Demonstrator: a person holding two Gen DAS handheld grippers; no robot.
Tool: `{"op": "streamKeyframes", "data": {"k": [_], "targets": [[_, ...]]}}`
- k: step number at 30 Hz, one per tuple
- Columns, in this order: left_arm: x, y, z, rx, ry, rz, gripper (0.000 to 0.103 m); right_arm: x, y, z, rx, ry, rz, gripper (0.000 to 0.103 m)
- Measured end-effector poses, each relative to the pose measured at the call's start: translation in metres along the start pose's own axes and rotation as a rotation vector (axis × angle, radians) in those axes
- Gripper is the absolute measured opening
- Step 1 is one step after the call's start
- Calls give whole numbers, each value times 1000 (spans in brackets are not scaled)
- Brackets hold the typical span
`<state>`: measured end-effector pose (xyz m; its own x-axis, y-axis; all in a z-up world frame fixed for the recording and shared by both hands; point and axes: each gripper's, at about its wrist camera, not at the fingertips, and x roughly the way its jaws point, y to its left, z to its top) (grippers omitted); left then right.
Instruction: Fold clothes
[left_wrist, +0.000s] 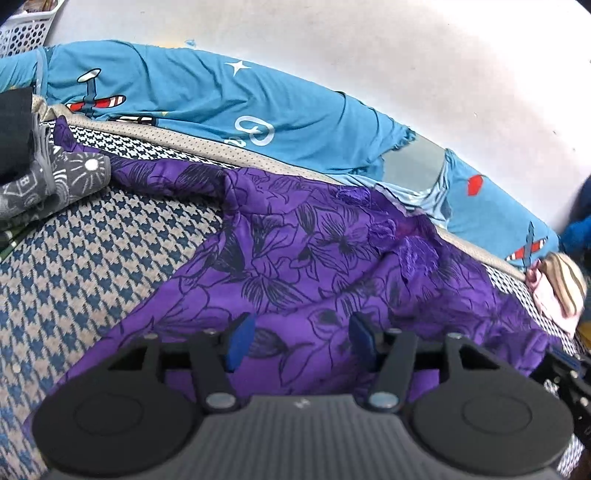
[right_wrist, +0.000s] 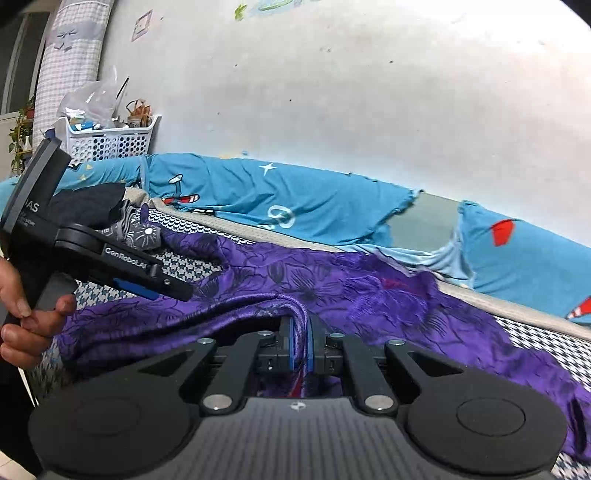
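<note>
A purple floral garment lies spread and creased on a houndstooth-covered bed. My left gripper hovers just over its near part, jaws open, nothing between the blue pads. In the right wrist view the same garment stretches across the bed, and my right gripper is shut on a bunched fold of its near edge, lifted slightly. The left gripper shows there at the left, held by a hand, above the garment's left part.
A blue cartoon-print sheet runs along the white wall behind the bed. Grey patterned clothing and a dark item lie at the left. A pink striped cloth sits at the right. A white perforated basket stands at the back left.
</note>
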<state>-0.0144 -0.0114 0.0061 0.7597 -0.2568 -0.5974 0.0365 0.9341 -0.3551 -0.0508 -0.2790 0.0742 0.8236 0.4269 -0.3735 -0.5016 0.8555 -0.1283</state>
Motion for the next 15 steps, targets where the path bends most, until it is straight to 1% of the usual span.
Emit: {"op": "streamKeyframes", "data": {"k": [3, 5, 13, 15], "targets": [[-8, 0, -8, 8, 7, -2, 64, -18, -1, -6, 8, -2, -10, 7], [-13, -1, -14, 16, 14, -1, 65, -30, -1, -11, 4, -6, -20, 7], [-23, -12, -35, 79, 50, -19, 65, -69, 7, -23, -9, -20, 3, 7], [-26, -16, -40, 99, 55, -22, 67, -78, 10, -26, -26, -16, 5, 7]]}}
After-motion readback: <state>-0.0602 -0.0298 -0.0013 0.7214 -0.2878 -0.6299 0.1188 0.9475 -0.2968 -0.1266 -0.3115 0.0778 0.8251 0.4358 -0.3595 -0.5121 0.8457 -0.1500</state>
